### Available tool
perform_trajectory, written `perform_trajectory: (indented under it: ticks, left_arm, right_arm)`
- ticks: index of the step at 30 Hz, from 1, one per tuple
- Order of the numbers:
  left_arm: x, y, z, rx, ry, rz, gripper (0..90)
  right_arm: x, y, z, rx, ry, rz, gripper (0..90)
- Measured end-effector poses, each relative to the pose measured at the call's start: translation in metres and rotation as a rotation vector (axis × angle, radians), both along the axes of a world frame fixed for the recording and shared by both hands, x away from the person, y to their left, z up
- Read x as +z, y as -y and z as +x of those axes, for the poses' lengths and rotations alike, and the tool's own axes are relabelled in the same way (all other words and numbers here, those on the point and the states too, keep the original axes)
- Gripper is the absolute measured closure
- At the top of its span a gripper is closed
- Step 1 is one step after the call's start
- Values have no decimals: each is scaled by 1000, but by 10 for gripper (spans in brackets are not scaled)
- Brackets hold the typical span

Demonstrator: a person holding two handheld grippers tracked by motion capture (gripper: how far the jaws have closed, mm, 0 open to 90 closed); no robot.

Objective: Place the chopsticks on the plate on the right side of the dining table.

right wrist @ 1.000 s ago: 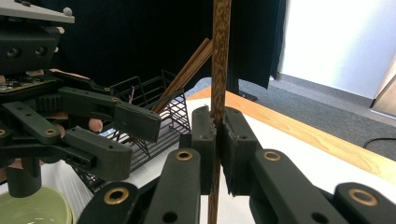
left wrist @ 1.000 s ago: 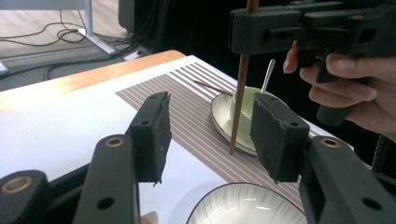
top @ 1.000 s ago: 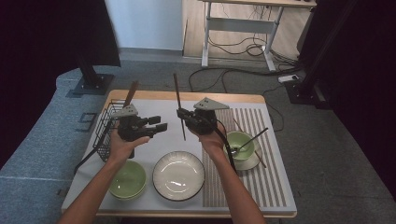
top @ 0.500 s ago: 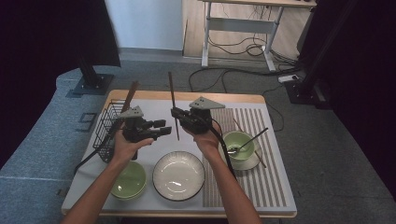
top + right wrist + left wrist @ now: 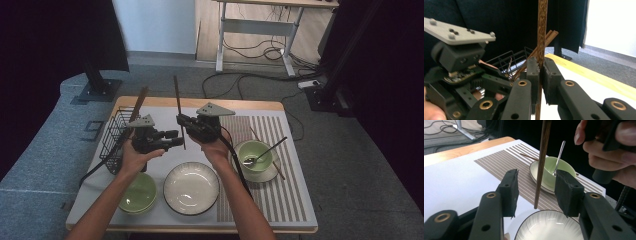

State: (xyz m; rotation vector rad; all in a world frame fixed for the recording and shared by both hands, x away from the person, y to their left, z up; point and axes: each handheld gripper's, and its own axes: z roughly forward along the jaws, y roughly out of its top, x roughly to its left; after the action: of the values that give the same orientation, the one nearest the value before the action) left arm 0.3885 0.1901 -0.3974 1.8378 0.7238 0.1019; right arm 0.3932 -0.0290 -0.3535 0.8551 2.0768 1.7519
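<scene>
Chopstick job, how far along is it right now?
Done: a first chopstick lies on the striped mat beside the green bowl. In hand: the right tongs clamp a second chopstick upright; the left tongs have just been closing around its lower end, pads not yet touching. Left, probably: passing it over and laying it by the first. More sticks stand in the wire basket.

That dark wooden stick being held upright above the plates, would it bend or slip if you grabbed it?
The chopstick stays straight while the right gripper pinches it low down, so it is probably stiff. It looks thin and light. Its smooth, narrow shaft could swivel or slide in a loose pinch, and laid flat it might roll.
</scene>
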Motion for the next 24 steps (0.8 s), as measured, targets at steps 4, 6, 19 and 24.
perform_trajectory:
  ticks: [4,6,19,24]
  left_arm:
    - [-2,2,2,-2,-4,-3,602]
    - [-3,3,3,-8,-9,-1,643]
    - [-4,3,1,-60,-56,23,861]
    - [-4,3,0,-70,-60,41,867]
  right_arm:
    - [1,-1,0,7,-3,16,845]
    - [2,-2,-1,9,-6,25,845]
    - [0,0,1,7,-16,25,833]
    - [-3,4,4,10,-34,23,819]
